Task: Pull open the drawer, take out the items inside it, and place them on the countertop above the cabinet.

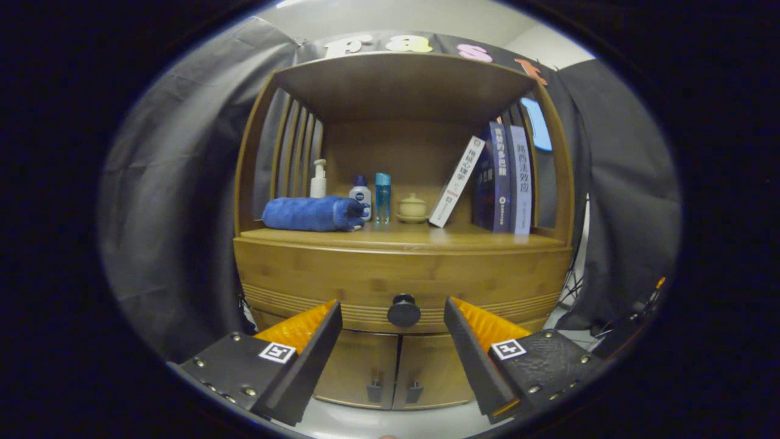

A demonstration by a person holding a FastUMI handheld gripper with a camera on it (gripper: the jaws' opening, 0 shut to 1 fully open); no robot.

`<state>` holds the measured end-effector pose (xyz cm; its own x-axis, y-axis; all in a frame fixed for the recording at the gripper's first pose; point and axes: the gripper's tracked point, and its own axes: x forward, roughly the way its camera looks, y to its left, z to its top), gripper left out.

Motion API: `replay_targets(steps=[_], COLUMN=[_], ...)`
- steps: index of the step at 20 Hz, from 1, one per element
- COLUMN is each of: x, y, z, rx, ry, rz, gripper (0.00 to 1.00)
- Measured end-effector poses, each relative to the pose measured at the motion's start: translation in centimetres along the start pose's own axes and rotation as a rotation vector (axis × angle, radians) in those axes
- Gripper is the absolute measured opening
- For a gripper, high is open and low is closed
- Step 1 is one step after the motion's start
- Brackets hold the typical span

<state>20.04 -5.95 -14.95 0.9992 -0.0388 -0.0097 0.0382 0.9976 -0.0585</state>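
Drawer sits fully shut in the front of the wooden cabinet, directly beneath the countertop and above a pair of lower doors. Its round dark knob is centred on the drawer face, between the two fingers and beyond them.

Gripper: jaws spread wide, nothing between them but open air; fingers apart from the knob on either side, not touching it.

Countertop items, big to small:
- Three books towards the right end, two upright against the slatted side, one white book tilted and leaning on them.
- Rolled blue towel lying at the left end, near the front edge.
- White pump bottle behind the towel, at the back left.
- Clear blue bottle upright near the middle.
- Small white bottle with blue cap, just beside the blue bottle, partly hidden by the towel's end.
- Small cream lidded pot on a saucer, between the blue bottle and the leaning book.

Lower doors closed (two small dark handles meet at the centre seam).
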Motion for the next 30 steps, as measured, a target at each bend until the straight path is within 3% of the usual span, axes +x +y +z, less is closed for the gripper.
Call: replay_targets(steps=[4, 6, 9, 10, 11, 14, 20, 21, 23, 26, 28, 30], x=[3.9, 4.6, 4.9, 5.2, 5.4, 6.1, 7.3, 7.1, 7.0, 7.2, 6.5, 6.7], y=[-0.9, -0.5, -0.7, -0.8, -0.9, -0.9, -0.7, -0.8, -0.8, -1.0, -1.0, -0.9], z=[-2.0, -3.4, -2.1, -2.3, -2.2, -2.6, -3.7, -3.0, -3.3, -4.5, -4.1, -4.3], rx=[-0.026, 0.01, 0.049, 0.043, 0.056, 0.088, -0.017, -0.043, -0.085, 0.0, 0.0, -0.023], ry=[0.033, 0.075, 0.034, 0.032, 0.023, 0.029, -0.001, -0.069, -0.057, 0.057, 0.052, 0.059], rz=[-0.026, 0.0, -0.03, -0.038, -0.047, -0.061, -0.036, -0.029, -0.025, -0.027, -0.024, -0.013], gripper=[1.0, 0.84, 0.6, 0.6, 0.42, 0.42, 0.43, 0.46, 0.42, 0.38, 0.3, 0.29])
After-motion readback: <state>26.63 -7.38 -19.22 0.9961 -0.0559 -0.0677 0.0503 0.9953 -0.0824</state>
